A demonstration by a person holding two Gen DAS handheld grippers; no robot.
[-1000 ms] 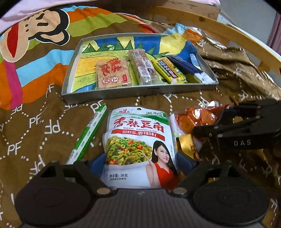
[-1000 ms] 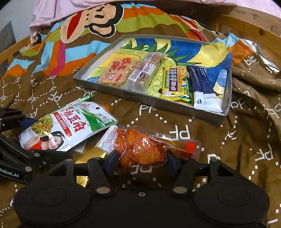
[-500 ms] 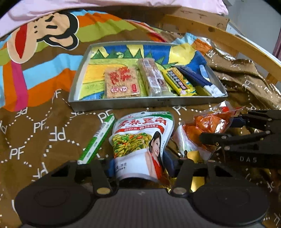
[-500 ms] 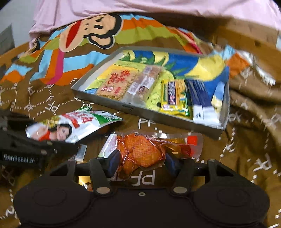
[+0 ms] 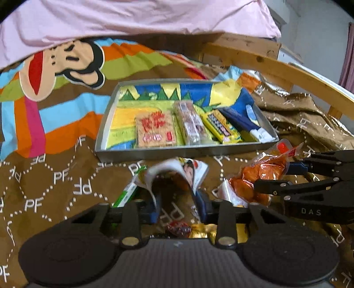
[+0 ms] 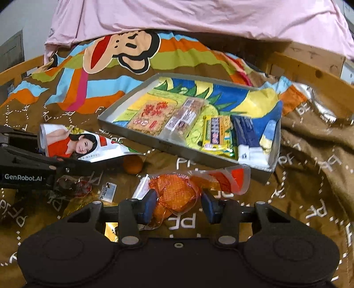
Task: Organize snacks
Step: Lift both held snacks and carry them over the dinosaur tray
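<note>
Both tongs are up off the bed [image 5: 66, 177], each carrying a snack. The left tongs [image 5: 178, 208] are closed on the white pouch [image 5: 177, 170], the one with the woman in red printed on it; the pouch buckles into an arch between the blue pads, raised over the brown quilt. In the right view the same pouch [image 6: 77, 146] sticks out flat from the black fingers at the left edge.

The right tongs [image 6: 177, 206] grip the orange packet [image 6: 177, 195] by its near end. Its red-tipped far end points toward the tray [image 6: 199, 159] and hangs just short of the near wall. In the left view that packet [image 5: 258, 177] is held in the air to the right of the pouch, near it but apart.

The grey tray [image 5: 177, 152] lies on the quilt beyond both tongs. Inside, in a row from left to right: a tan cracker pack [image 5: 154, 129], a clear-wrapped bar [image 5: 190, 123], a yellow bar [image 5: 221, 127] and a blue-and-white pack [image 5: 245, 124].

On the quilt below the pouch lie a green stick pack [image 5: 126, 193], a small orange ball [image 6: 132, 165], a red candy [image 6: 83, 188] and some gold wrappers [image 5: 203, 230]. A pink sheet [image 6: 199, 17] covers the far end of the bed.
</note>
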